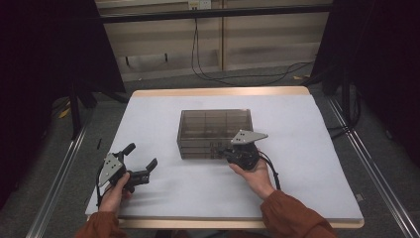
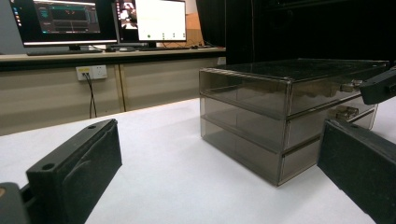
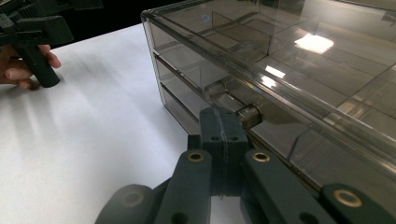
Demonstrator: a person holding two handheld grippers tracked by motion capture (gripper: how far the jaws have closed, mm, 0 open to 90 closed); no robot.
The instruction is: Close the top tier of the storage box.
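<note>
From the high view, the smoky clear drawer cabinet sat near the middle of the white table, the right gripper at its front face and the left gripper resting well apart to the left, its jaws spread wide and empty.

In the left gripper view, the cabinet showed three stacked drawers of thin rigid plastic; it looked light, smooth and likely to slide on the cloth if tugged.

In the right gripper view, the jaws were pressed flat together, their tips touching or just short of the top drawer's small clear handle. That knob seemed the only sensible hold, slippery and somewhat brittle, so a gentle straight pull would suit, perhaps with the cabinet steadied
</note>
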